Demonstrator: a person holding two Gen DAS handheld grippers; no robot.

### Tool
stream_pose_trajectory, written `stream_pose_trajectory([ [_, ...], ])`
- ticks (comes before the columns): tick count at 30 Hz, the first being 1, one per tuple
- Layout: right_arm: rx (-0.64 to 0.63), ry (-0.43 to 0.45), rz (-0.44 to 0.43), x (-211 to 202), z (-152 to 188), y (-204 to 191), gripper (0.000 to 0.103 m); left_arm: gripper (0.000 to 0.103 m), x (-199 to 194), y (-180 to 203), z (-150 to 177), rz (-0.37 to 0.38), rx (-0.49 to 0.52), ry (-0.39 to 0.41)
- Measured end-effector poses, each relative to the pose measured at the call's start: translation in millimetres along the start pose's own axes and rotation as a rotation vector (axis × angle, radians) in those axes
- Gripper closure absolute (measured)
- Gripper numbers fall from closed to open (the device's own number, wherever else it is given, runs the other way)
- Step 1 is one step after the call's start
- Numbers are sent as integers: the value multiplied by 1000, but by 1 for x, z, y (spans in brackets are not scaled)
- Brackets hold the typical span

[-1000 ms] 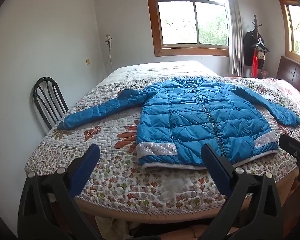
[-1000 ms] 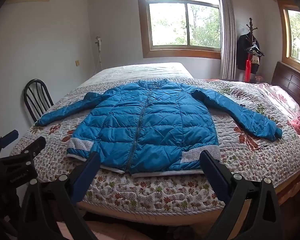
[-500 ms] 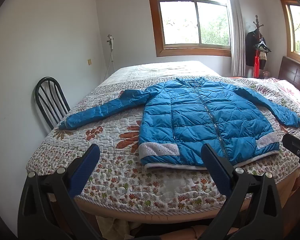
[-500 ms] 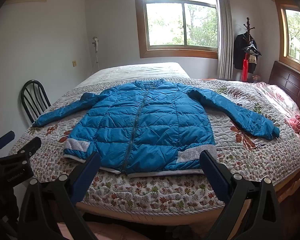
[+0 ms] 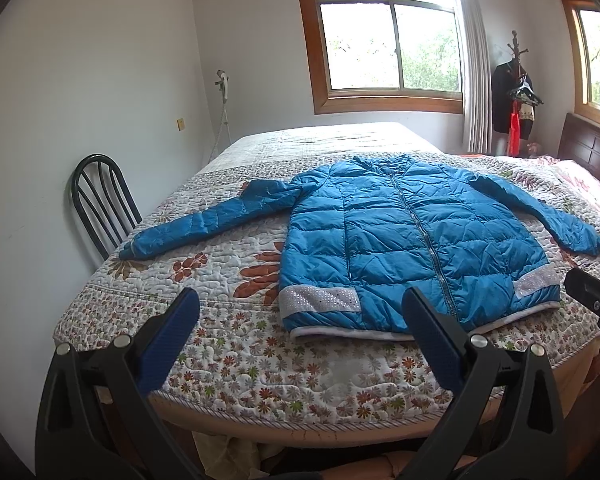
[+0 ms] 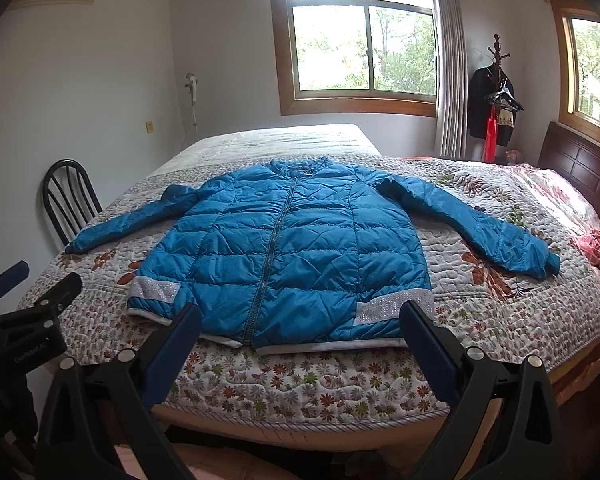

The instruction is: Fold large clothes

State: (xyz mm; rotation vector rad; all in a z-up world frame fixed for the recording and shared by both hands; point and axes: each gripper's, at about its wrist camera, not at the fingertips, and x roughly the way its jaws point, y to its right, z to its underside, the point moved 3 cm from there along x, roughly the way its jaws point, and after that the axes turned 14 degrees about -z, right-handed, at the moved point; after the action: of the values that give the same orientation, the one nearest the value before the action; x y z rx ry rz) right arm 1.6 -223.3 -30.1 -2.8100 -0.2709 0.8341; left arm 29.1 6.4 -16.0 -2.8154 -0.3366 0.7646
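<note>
Blue quilted jacket (image 5: 412, 248) lies flat, zipped, front up on the floral bedspread (image 5: 260, 364), sleeves spread out to both sides, hem toward the near edge. Left gripper (image 5: 300, 316) and right gripper (image 6: 298, 320) both hang short of the bed, fingers wide apart, holding nothing.
</note>
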Motion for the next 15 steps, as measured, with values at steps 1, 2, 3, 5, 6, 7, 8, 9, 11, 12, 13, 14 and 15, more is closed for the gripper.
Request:
stream_pose_trajectory([
  [1, 0, 0, 0, 0, 0, 0, 4, 3, 0, 0, 0, 0, 0, 0],
  [2, 0, 0, 0, 1, 0, 0, 4, 3, 0, 0, 0, 0, 0, 0],
  [3, 1, -1, -1, 1, 0, 1, 4, 3, 0, 0, 0, 0, 0, 0],
  [5, 0, -2, 0, 1, 0, 0, 4, 3, 0, 0, 0, 0, 0, 0],
  [6, 1, -2, 0, 1, 0, 0, 4, 3, 0, 0, 0, 0, 0, 0],
  [7, 2, -1, -1, 1, 0, 0, 4, 3, 0, 0, 0, 0, 0, 1],
  [8, 2, -1, -1, 1, 0, 0, 4, 3, 0, 0, 0, 0, 0, 1],
  [9, 1, -1, -1, 1, 1, 0, 4, 3, 0, 0, 0, 0, 0, 1],
  [11, 1, -2, -1, 1, 0, 0, 4, 3, 0, 0, 0, 0, 1, 1],
  [12, 0, -2, -1, 1, 0, 0, 4, 3, 0, 0, 0, 0, 1, 1],
  [13, 1, -2, -1, 1, 0, 0, 4, 3, 1, -1, 0, 0, 1, 1],
  [14, 2, -2, -1, 1, 0, 0, 4, 3, 0, 0, 0, 0, 1, 0],
  [15, 2, -3, -2, 1, 0, 0, 4, 3, 0, -1, -1, -1, -1, 0],
])
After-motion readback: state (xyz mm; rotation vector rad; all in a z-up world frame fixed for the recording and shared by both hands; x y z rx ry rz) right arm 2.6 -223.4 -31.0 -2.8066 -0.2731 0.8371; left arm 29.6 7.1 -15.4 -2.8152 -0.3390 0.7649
